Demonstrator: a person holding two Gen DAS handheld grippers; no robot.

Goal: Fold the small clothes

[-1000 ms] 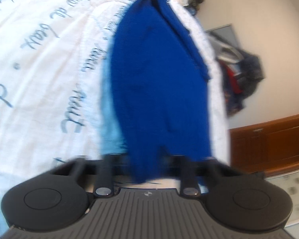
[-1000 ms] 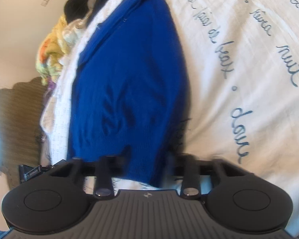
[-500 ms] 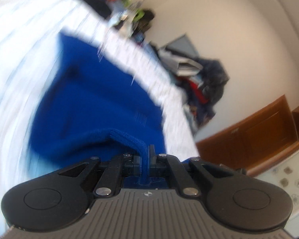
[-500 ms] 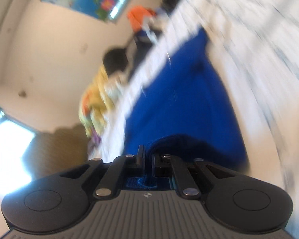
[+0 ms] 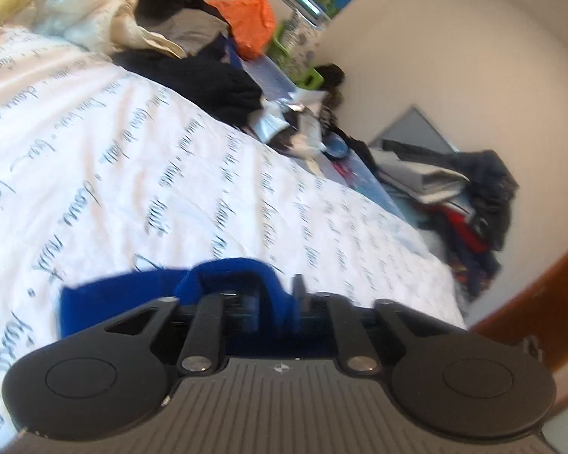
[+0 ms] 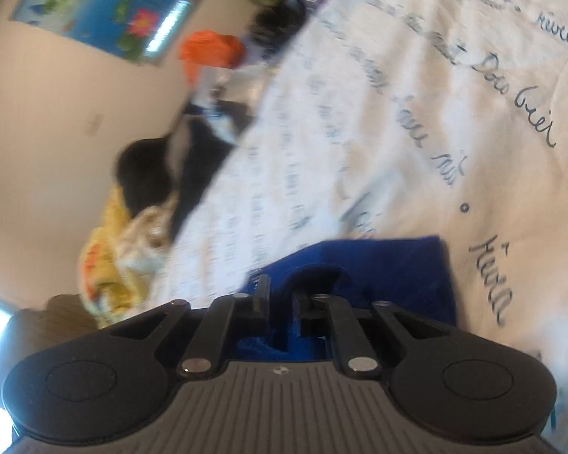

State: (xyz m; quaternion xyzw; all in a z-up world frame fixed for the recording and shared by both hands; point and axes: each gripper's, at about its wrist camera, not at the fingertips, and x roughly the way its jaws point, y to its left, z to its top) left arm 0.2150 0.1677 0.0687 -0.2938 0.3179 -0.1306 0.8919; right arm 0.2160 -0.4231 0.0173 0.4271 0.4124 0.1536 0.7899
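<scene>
A blue knitted garment (image 5: 132,295) lies folded on the white bed cover (image 5: 170,170) printed with handwriting. In the left wrist view a raised fold of it stands between the fingers of my left gripper (image 5: 265,295). That gripper's jaws are opening and the pads stand apart from the cloth. In the right wrist view the same blue garment (image 6: 397,272) spreads just beyond my right gripper (image 6: 282,299). Its jaws are opening too, with a narrow gap and blue cloth showing inside it. Each gripper's body hides the near part of the garment.
Dark clothes (image 5: 208,72), an orange bag (image 5: 250,19) and a pale quilt (image 5: 87,7) crowd the bed's far end. More clothes (image 5: 465,196) are heaped against the wall beside wooden furniture (image 5: 541,302). A yellow quilt (image 6: 110,234) hangs off the bed's edge.
Both grippers, shut on the garment's near hem, swept forward across the bed and folded it over. Their jaws have now parted, and far less of the blue cloth shows.
</scene>
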